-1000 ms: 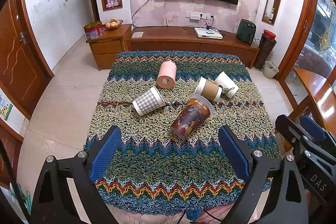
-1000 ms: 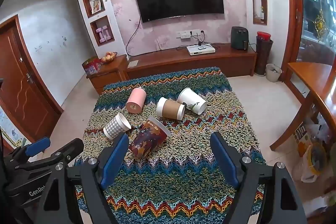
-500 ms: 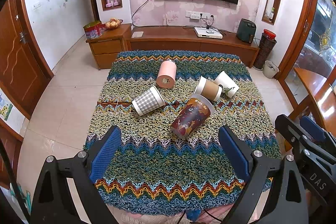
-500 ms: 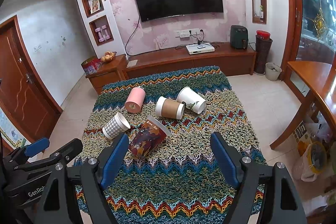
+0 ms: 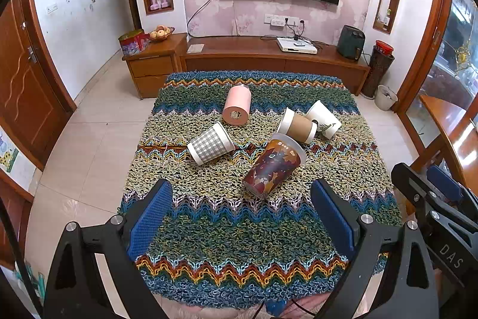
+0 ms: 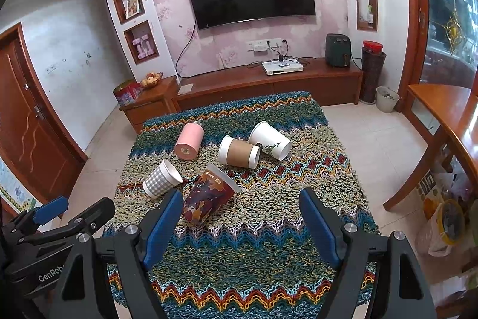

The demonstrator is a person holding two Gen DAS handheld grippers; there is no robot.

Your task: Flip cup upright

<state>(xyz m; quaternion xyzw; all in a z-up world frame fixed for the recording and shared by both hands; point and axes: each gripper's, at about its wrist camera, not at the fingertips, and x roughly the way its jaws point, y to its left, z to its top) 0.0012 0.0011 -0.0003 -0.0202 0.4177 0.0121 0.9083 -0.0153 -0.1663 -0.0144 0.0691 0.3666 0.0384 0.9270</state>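
Note:
Several cups lie on their sides on a zigzag knitted cloth (image 5: 239, 229): a dark red patterned cup (image 5: 273, 165) (image 6: 207, 196), a grey checked cup (image 5: 210, 144) (image 6: 161, 183), a pink cup (image 5: 237, 106) (image 6: 189, 141), a brown-sleeved cup (image 5: 297, 126) (image 6: 239, 152) and a white cup (image 5: 324, 118) (image 6: 270, 140). My left gripper (image 5: 242, 214) is open and empty, short of the patterned cup. My right gripper (image 6: 240, 224) is open and empty, its left finger close beside the patterned cup's base.
The cloth covers a low table with tiled floor (image 5: 89, 139) around it. A wooden TV cabinet (image 5: 269, 59) stands behind. A wooden table (image 6: 448, 115) stands at the right. The other gripper shows at the edge of each view.
The right gripper has drifted slightly up and forward over the cloth. The left gripper and the cups have not visibly moved.

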